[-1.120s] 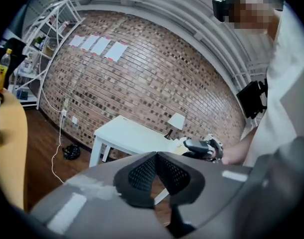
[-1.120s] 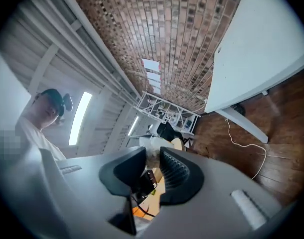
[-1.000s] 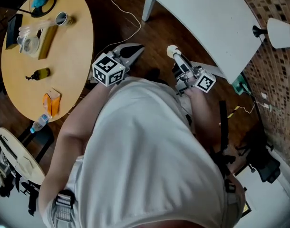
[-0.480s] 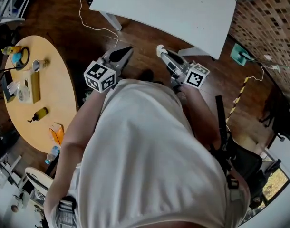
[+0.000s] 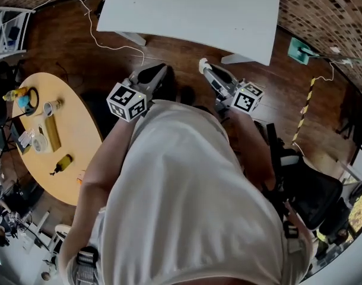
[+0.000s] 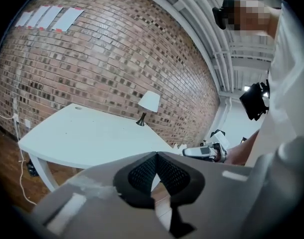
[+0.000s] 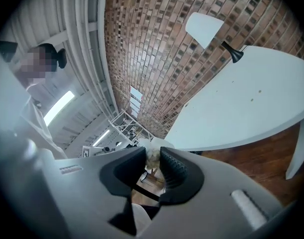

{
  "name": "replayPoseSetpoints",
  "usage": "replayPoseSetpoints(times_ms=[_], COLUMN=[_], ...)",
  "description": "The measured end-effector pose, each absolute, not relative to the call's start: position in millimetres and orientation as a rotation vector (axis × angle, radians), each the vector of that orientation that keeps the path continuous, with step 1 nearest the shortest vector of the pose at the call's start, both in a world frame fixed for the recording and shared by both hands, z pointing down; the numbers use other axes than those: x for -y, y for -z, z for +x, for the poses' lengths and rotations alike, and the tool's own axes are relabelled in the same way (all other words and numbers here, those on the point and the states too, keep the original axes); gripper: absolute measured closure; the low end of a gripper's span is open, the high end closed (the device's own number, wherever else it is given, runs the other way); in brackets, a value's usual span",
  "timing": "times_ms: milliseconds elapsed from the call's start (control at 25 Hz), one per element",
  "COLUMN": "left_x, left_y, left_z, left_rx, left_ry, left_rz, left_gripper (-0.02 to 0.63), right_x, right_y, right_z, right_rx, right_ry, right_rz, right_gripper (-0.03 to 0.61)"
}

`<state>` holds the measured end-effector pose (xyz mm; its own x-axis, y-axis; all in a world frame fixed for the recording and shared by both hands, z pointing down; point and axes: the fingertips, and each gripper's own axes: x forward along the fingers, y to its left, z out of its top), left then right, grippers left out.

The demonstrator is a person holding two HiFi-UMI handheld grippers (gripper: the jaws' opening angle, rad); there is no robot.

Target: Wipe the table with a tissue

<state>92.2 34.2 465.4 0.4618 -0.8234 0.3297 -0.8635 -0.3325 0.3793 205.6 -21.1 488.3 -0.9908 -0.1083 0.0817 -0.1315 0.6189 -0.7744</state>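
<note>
A white table (image 5: 193, 10) stands ahead of me on the wooden floor; it also fills the left gripper view (image 6: 92, 138) and the right gripper view (image 7: 241, 103). My right gripper (image 5: 205, 66) is held out level toward it, short of its near edge, shut on a small wad of white tissue (image 7: 152, 159), which shows as a pale tip (image 5: 202, 63) from above. My left gripper (image 5: 157, 71) is beside it on the left, jaws shut with nothing between them (image 6: 156, 154). From the left gripper view the right gripper (image 6: 204, 152) shows at the right.
A round yellow table (image 5: 68, 153) with a bottle, cup and other small items is at the left. A white lamp (image 6: 149, 102) stands on the white table by the brick wall. A white cable (image 5: 110, 40) trails on the floor. A black chair (image 5: 311, 189) is behind right.
The person has turned away from the round table: the white table has swung to straight ahead, and both grippers now point at it. The tissue stays in the right jaws.
</note>
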Motion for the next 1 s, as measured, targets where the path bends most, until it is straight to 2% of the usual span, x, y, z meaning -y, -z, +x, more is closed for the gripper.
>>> replayPoseSetpoints(times_ms=[520,1000], left_x=[55.4,84.0], left_y=[-476.1,-503.9], left_z=[68.9,30.6], left_rx=[1.086,0.95], left_ry=[-0.117,-0.11], left_rz=[2.387,2.406], left_gripper=[0.611,0.611], right_x=[85.5,114.3], right_y=[-501.2,-510.1], right_z=[181.2,160.0], right_rx=[2.674,2.627], right_ry=[-1.076,-0.86], right_rz=[0.532,0.719], right_gripper=[0.486,0.486])
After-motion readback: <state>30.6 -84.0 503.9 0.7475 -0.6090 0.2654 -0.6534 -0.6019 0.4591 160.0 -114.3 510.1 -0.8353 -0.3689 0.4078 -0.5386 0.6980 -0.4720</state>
